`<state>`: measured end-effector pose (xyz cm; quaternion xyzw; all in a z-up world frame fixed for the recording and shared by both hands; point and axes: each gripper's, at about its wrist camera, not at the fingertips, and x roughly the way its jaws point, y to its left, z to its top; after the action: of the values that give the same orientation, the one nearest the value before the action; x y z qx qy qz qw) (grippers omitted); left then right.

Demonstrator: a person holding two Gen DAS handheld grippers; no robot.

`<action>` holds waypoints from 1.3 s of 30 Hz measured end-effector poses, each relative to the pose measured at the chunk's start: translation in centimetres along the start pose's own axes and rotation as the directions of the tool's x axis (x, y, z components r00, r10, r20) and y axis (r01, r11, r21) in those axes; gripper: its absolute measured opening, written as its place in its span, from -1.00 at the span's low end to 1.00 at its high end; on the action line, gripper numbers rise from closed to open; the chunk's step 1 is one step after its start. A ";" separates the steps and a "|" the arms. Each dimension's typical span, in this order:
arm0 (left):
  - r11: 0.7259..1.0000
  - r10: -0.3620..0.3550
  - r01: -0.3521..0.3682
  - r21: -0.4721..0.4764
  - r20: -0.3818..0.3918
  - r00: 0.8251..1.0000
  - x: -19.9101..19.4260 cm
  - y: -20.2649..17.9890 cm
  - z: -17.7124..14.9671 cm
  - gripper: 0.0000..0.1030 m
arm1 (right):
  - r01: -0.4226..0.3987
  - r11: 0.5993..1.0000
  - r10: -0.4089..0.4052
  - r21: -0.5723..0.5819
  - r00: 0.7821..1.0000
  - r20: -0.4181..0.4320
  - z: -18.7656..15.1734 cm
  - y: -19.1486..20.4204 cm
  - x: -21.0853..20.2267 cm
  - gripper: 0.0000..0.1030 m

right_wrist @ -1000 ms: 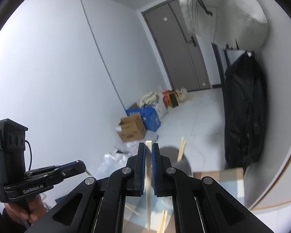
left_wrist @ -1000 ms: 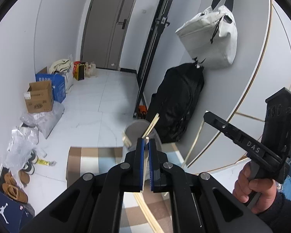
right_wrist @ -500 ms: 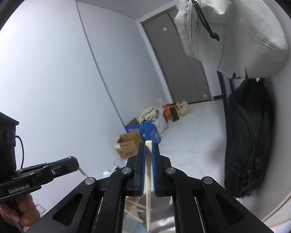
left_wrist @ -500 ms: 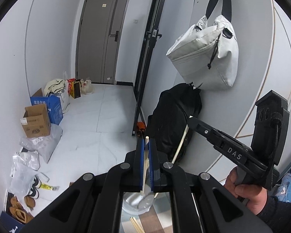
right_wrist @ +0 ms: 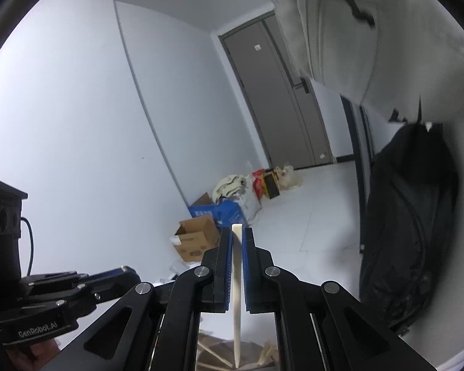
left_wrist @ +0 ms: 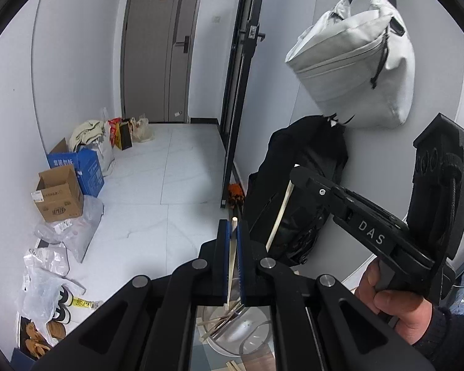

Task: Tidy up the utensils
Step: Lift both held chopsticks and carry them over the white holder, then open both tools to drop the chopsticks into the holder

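Left chopstick: I see a pale wooden chopstick (left_wrist: 233,253) pinched between the blue pads of my left gripper (left_wrist: 232,232); its top end pokes just past the fingertips, and the rest slants down toward the container below.
Right chopstick: a second pale chopstick (right_wrist: 237,284) stands almost upright in my right gripper (right_wrist: 237,238), square end at the top and tapered tip hanging down under the jaws.
Left claw: clenched on its chopstick, pads tight against the wood on both sides.
Right claw: clenched too, grasping its chopstick with barely any gap left.
Container: a clear round container (left_wrist: 247,337) sits under my left gripper with several loose chopsticks (left_wrist: 221,324) lying crossed inside it; more sticks lie beside it on the checked surface at the bottom edge.
Left hand pose: I have the left gripper tipped down toward the floor, directly over the container. In the right wrist view it shows low at the left, fingers pointing right, with part of the hand under it.
Right hand pose: the right hand (left_wrist: 389,306) wraps the black handle, a dark sleeve at the wrist; its gripper reaches in from the right, angled up and leftward, with its chopstick hanging down from the tip.
Surroundings: a black backpack (left_wrist: 297,191) leans on the wall under a hanging white bag (left_wrist: 355,71); cardboard boxes (left_wrist: 60,191) and plastic bags line the far wall by a grey door (left_wrist: 157,46).
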<state>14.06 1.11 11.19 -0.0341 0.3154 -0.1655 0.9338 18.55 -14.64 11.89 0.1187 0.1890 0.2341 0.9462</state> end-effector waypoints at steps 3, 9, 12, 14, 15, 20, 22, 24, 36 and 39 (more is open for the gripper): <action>1.000 0.005 -0.005 -0.004 -0.007 1.000 0.6 0.4 -0.2 -0.99 | 0.008 1.000 -0.008 0.002 1.000 -0.001 -0.6 -0.2 0.7 -0.90; 1.000 -0.010 0.009 -0.012 -0.029 1.000 1.8 0.7 -0.8 -0.99 | 0.023 1.000 -0.023 -0.014 1.000 -0.009 -1.8 -0.2 1.5 -0.90; 1.000 -0.002 0.002 0.008 -0.034 0.999 2.2 0.4 -1.1 -0.99 | 0.024 0.999 -0.025 -0.023 1.000 -0.012 -2.3 -0.1 1.9 -0.90; 1.000 -0.005 0.005 0.012 -0.042 0.999 2.5 0.4 -1.2 -0.99 | 0.030 0.999 -0.030 -0.031 0.999 -0.021 -2.7 -0.1 2.1 -0.90; 1.000 -0.007 0.008 0.009 -0.044 0.999 2.5 0.5 -1.3 -0.99 | 0.027 0.999 -0.028 -0.032 0.999 -0.027 -2.9 0.0 2.1 -0.90; 0.999 -0.044 0.043 -0.012 -0.066 0.997 3.0 0.9 -1.6 -0.99 | 0.020 0.999 -0.022 -0.048 0.998 -0.053 -3.5 0.0 2.6 -0.90; 0.998 -0.063 0.062 -0.019 -0.074 0.995 3.3 1.0 -1.8 -0.99 | 0.015 0.999 -0.018 -0.047 0.998 -0.064 -3.8 -0.2 2.5 -0.90; 0.995 -0.095 0.093 -0.025 -0.087 0.992 3.5 1.1 -1.9 -0.99 | 0.011 0.999 -0.014 -0.039 0.997 -0.076 -4.1 -0.5 2.7 -0.90; 0.986 -0.168 0.167 -0.020 -0.204 0.965 5.6 0.7 -2.6 -0.97 | -0.043 0.998 0.036 -0.035 0.985 -0.171 -6.3 -1.8 2.2 -0.89; 0.985 -0.169 0.170 -0.015 -0.223 0.960 5.5 0.6 -2.7 -0.93 | -0.057 0.998 0.048 -0.037 0.978 -0.202 -6.8 -1.9 2.0 -0.89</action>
<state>16.78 -0.01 5.74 -0.0400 0.4139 -0.2484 0.8749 18.09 -14.36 4.59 0.0789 0.2755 0.2740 0.9180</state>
